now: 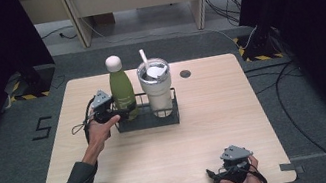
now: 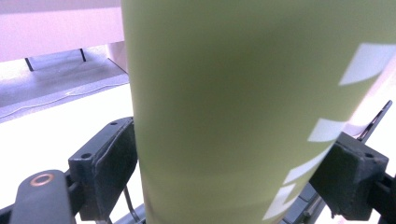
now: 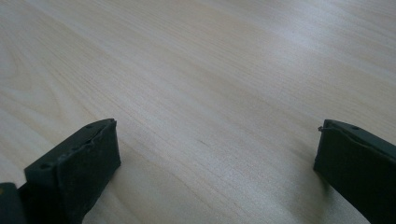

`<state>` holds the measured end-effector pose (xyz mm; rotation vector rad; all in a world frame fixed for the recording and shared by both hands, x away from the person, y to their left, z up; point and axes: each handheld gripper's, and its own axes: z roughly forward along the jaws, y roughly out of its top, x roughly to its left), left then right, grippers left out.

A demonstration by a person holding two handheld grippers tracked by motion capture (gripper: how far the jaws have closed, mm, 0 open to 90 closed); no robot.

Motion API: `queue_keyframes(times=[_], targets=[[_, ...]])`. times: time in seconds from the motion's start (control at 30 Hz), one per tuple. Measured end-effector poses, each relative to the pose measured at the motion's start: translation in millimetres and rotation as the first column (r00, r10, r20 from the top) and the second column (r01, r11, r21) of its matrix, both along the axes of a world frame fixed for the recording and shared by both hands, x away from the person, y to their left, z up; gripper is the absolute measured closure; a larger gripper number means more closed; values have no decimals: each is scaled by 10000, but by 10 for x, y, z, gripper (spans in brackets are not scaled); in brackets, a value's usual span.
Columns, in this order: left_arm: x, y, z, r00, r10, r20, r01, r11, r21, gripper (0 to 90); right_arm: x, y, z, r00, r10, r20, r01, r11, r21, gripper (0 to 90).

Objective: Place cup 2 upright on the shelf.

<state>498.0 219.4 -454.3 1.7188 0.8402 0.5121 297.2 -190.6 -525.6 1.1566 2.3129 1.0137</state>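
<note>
A: Status?
B: Green bottle stands upright in the wire rack, left of the tumbler. Left gripper is clamped on its lower body. Not clear whether it's going in or coming out.
A: Right gripper?
B: Jaws apart, idle over the table near edge, well away.

So the wire rack sits a bit behind the middle of the counter. In the rack, the bottle stands at its left end and the tumbler at its right end, side by side. The left tongs reach in from the rack's left, one jaw on each side of the bottle. The right tongs are well in front of the rack, off to its right, near the counter's front edge.
</note>
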Motion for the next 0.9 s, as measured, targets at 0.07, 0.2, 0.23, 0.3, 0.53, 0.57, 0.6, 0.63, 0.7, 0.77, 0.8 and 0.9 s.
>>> queue_keyframes(times=[0.07,0.2,0.23,0.3,0.53,0.57,0.6,0.63,0.7,0.77,0.8,0.9], targets=[[-13,14,3,10000,-18,43,18,10000,27,145,0,0,0,10000,0,-2,0,10000,0,3],[-30,23,12,10000,6,-39,-7,10000,-15,145,0,0,0,10000,-2,-1,2,10000,-1,4],[-33,27,11,10000,-5,-65,5,10000,-51,145,0,0,0,10000,-1,-1,1,10000,-1,3],[-45,41,12,9999,-16,-110,15,10000,-89,145,0,0,0,10000,1,-1,-1,10000,-1,4],[-101,96,31,9998,1,-191,-1,10000,-34,144,0,0,0,10000,-1,-5,1,10000,1,3],[-106,103,34,9999,-7,-160,7,10000,-18,144,0,0,0,10000,-1,-1,1,10000,0,3],[-111,108,36,9999,-3,-170,3,10000,-21,144,0,1,0,10000,-1,-6,1,10000,3,3],[-111,108,36,9999,-3,-170,3,10000,-21,144,0,1,0,10000,-1,-6,1,10000,3,3],[-121,121,36,9998,-4,-189,4,10000,-34,144,0,2,0,10000,-5,-11,5,10000,5,3],[-125,124,36,9998,-1,-190,0,10000,-18,144,1,1,0,10000,0,-2,0,10000,1,3],[-129,127,37,9998,5,-195,-6,10000,-23,144,3,-1,0,10000,17,15,-17,10000,-12,3],[-142,143,41,9998,14,-186,-14,10000,-10,145,1,1,0,10000,3,0,-3,10000,1,3]])
